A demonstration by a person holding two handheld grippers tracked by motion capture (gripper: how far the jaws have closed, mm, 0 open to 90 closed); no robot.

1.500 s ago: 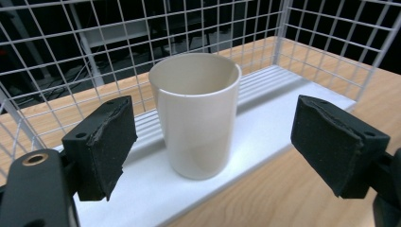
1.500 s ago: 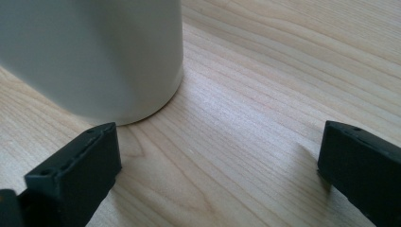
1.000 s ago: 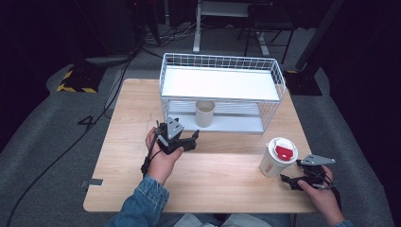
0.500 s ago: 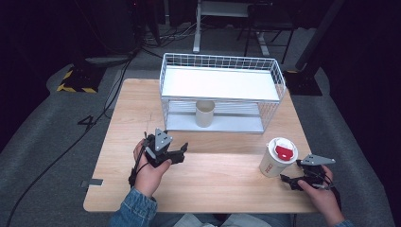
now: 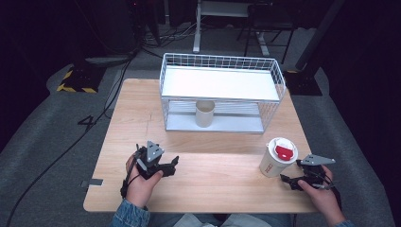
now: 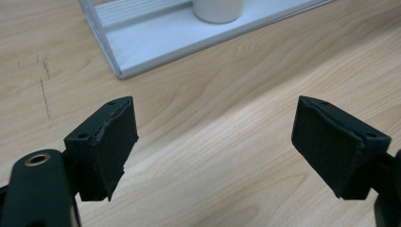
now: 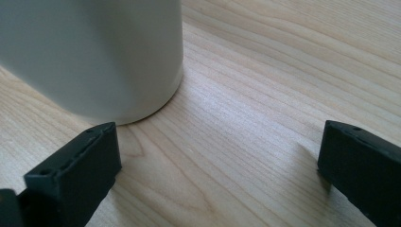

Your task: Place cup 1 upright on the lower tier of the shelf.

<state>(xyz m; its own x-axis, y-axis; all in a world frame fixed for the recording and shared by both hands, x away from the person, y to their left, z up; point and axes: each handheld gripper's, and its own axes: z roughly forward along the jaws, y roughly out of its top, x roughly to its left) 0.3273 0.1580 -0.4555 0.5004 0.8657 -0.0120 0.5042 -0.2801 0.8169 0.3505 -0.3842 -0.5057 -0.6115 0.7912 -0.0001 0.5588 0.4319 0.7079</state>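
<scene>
Left gripper [image 5: 171,166], at 7 o'clock on table [image 5: 213,189]: jaws apart, nothing between. Right gripper [image 5: 287,180], at 4 o'clock: jaws apart, just beside lidded cup [image 5: 277,157] standing upright.

A "4" seems marked on the grey floor [image 5: 56,142].

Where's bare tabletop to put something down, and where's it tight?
Free: the strip between the left gripper and the lidded cup, and the wood left of the wire rack. Tight: the right front corner, where the right gripper sits beside that cup; the rack's lower shelf holds a paper cup.
</scene>
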